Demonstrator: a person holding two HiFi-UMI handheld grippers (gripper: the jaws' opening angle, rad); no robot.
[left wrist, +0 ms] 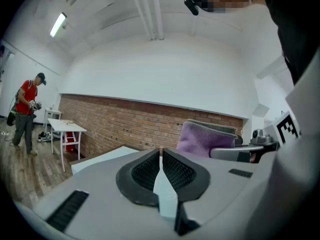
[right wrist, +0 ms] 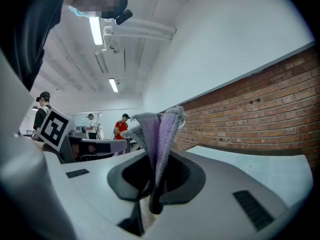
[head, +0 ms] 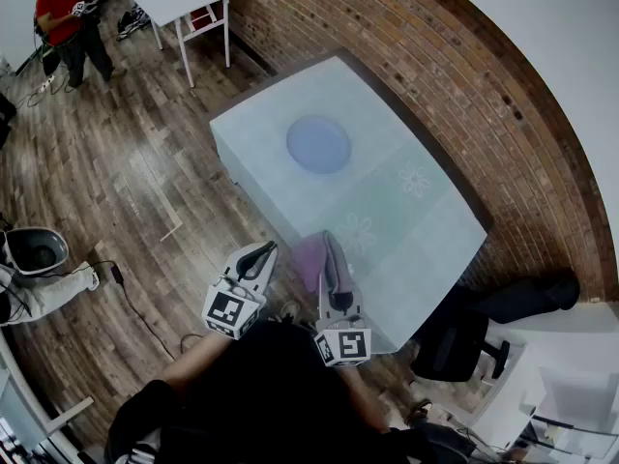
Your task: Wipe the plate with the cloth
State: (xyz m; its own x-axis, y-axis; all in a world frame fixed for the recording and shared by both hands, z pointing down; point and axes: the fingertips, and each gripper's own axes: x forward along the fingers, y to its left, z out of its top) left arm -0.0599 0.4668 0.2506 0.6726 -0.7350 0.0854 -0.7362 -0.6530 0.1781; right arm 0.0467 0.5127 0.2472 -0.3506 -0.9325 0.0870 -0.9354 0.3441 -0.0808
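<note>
None of the wiping looks begun: the right tool (head: 334, 271) clamps the purple cloth (head: 311, 257) at the surface (head: 426, 230) edge, well apart from the plate (head: 318, 144), while the left tool (head: 261, 252) is closed and empty.

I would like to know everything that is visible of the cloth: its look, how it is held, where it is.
The cloth is lilac on one side and grey on the other, with a fuzzy, towel-like surface. It is folded and pinched between the jaws of the right gripper, and its free part sticks out beyond them. It is held by the near edge of the table, well apart from the plate.
</note>
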